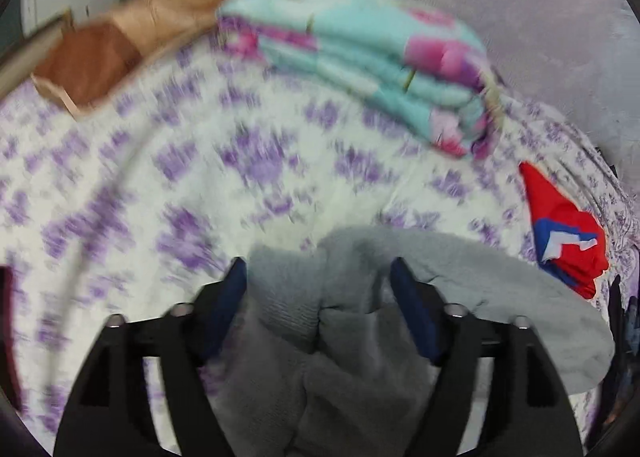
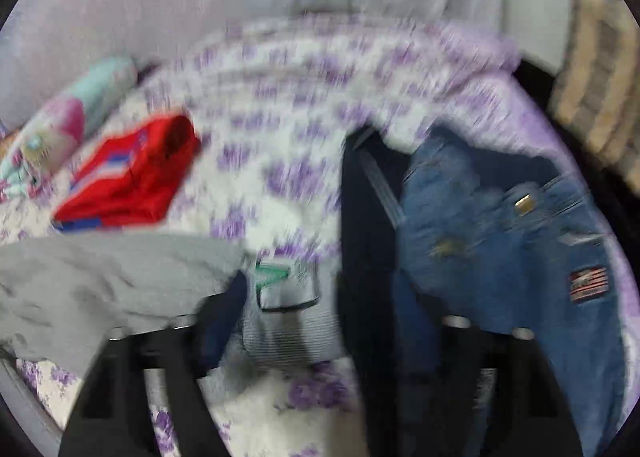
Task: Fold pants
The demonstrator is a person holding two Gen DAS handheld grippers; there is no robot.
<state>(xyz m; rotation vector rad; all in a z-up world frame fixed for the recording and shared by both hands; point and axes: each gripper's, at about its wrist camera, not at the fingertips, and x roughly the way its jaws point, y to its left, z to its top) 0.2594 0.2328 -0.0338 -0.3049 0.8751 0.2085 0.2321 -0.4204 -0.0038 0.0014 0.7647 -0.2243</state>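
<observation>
Two grippers: both work the same soft grey knit pants (image 1: 352,321), which lie on the white bedsheet with purple flower print (image 1: 160,177), near its front edge.
Left gripper (image 1: 318,285): its blue-padded fingers (image 1: 228,297) stand well apart, with a bunched ribbed part of the grey cloth lying in the gap; the pads do not look pressed on it, so I judge it slack rather than gripping.
Right gripper (image 2: 324,297): only its left blue finger (image 2: 224,317) shows clearly; the other side is lost against a dark navy garment (image 2: 368,257). The ribbed grey waistband with a green-marked label (image 2: 280,289) lies in the gap, but whether it is pinched I cannot tell.
Blur: both views are smeared, so fine contact is uncertain.
Other clothes: a folded red garment with blue and white trim (image 2: 132,177) lies well apart to the left; blue denim jeans with a flag patch (image 2: 520,249) sit just beside the navy piece on the right.
Bedding: a folded turquoise quilt with pink flowers (image 1: 360,57) rests at the far side of the sheet.
Step in hand: likely taking hold of the waist end to start or square a fold.
Next move: calls for closing both tools firmly on matching corners of the waistband, lifting clear of the navy garment, then laying the cloth flat.
</observation>
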